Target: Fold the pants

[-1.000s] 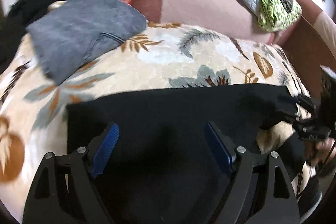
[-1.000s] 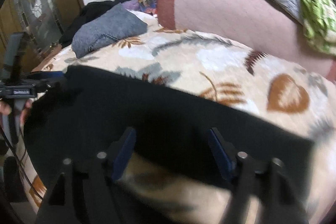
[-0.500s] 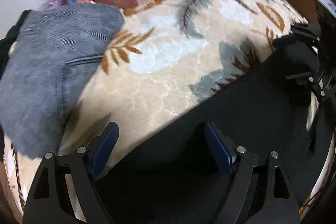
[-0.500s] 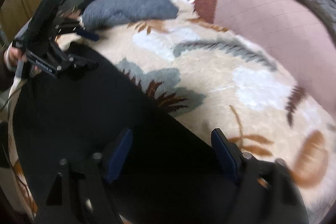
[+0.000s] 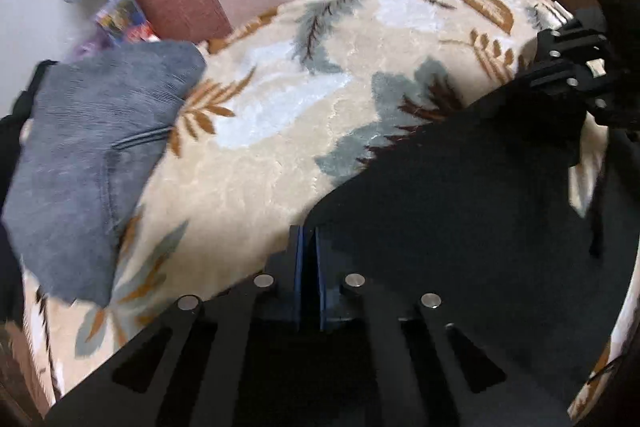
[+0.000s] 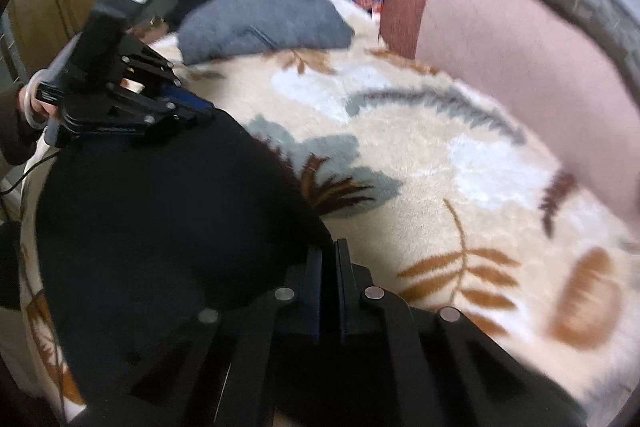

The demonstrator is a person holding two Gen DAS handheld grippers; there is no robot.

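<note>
Spread across one leaf-patterned blanket (image 5: 280, 155): one pair of black pants (image 5: 460, 207), near edge. Beyond, one folded grey garment (image 5: 92, 147). Two grippers: left gripper (image 5: 306, 247) jaws just closed, pinching the pants' edge; right gripper (image 6: 329, 267) jaws likewise just closed on the opposite edge.

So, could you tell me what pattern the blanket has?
Cream blanket with grey, blue and brown leaves; clearest in the right wrist view.

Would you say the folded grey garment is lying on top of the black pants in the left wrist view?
No, the grey garment lies apart on the leaf-patterned blanket, well left of the black pants.
</note>
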